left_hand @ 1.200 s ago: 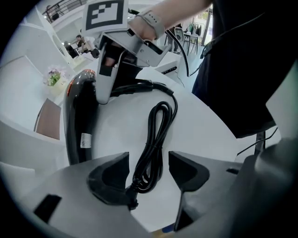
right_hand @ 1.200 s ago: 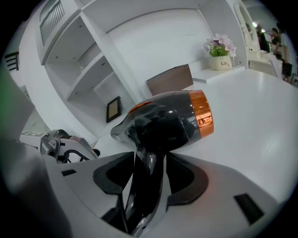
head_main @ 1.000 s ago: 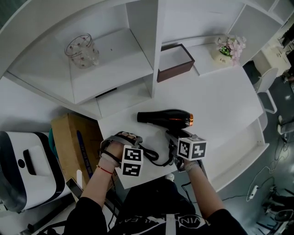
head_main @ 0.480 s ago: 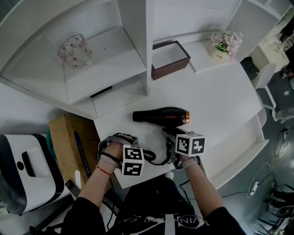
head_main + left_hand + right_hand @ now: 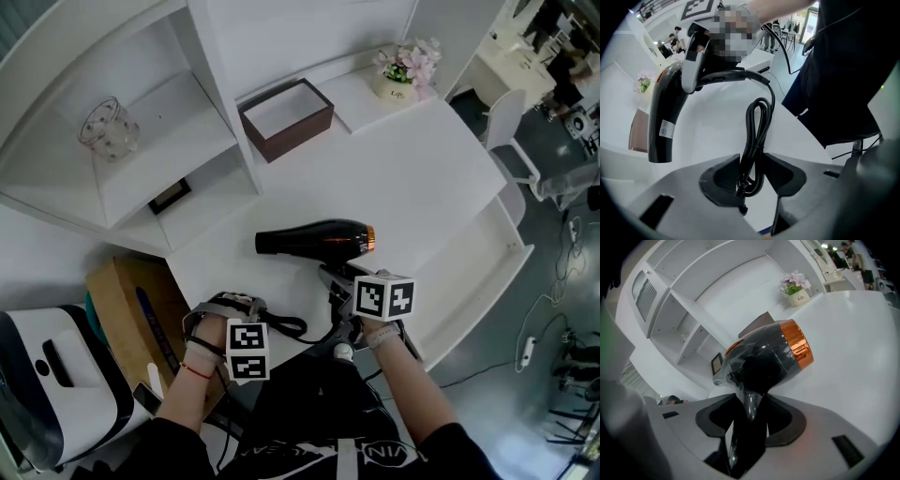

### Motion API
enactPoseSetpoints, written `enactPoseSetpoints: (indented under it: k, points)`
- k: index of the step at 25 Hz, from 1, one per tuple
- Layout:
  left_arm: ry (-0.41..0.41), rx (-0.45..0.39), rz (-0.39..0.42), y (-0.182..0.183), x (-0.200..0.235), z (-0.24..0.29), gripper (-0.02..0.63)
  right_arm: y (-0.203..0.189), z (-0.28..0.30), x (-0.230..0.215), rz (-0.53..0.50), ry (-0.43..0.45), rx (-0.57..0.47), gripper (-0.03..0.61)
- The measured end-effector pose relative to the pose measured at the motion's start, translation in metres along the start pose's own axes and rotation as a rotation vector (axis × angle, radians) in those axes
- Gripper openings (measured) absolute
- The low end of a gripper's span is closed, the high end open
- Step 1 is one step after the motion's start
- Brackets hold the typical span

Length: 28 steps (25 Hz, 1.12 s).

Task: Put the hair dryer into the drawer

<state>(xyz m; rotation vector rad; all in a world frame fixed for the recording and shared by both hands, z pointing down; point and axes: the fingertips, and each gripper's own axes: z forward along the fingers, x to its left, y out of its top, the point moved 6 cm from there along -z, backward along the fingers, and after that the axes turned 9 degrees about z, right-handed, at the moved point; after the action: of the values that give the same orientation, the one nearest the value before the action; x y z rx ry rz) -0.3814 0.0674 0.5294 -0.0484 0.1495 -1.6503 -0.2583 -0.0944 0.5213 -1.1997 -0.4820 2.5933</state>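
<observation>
The black hair dryer (image 5: 314,239) with an orange ring lies on the white desk (image 5: 422,187), nozzle pointing left. Its handle (image 5: 750,404) stands between the jaws of my right gripper (image 5: 752,406), which are closing and press on it. The bundled black cord (image 5: 757,136) trails from the handle toward the desk's near edge. There my left gripper (image 5: 752,164) points straight down, its jaws closing on the cord loop. A long white drawer (image 5: 487,272) stands pulled out along the desk's right side.
A brown open box (image 5: 286,117) and a flower pot (image 5: 405,70) sit at the back of the desk. On the white shelves at the left are a glass cup (image 5: 105,128) and a small frame (image 5: 169,197). A cardboard box (image 5: 127,309) stands below.
My left gripper has drawn back toward the near desk edge with the cord between its jaws. The right gripper stays at the dryer's handle. The head view has swung, shifting everything left.
</observation>
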Motion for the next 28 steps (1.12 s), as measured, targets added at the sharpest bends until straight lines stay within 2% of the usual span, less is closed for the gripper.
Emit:
enactPoseSetpoints:
  k: [10,18,28]
  points:
    - [0.064,-0.027,0.123,0.069,0.011,-0.012,0.164,-0.012,-0.082,-0.045,0.109,-0.028,-0.128,0.178]
    - [0.071,-0.035,0.248,0.123,0.015,-0.015,0.163,-0.030,-0.147,-0.083,0.199,-0.073,-0.235,0.178]
    - [0.057,-0.060,0.359,0.203,0.013,-0.009,0.163,-0.056,-0.226,-0.135,0.281,-0.139,-0.323,0.178]
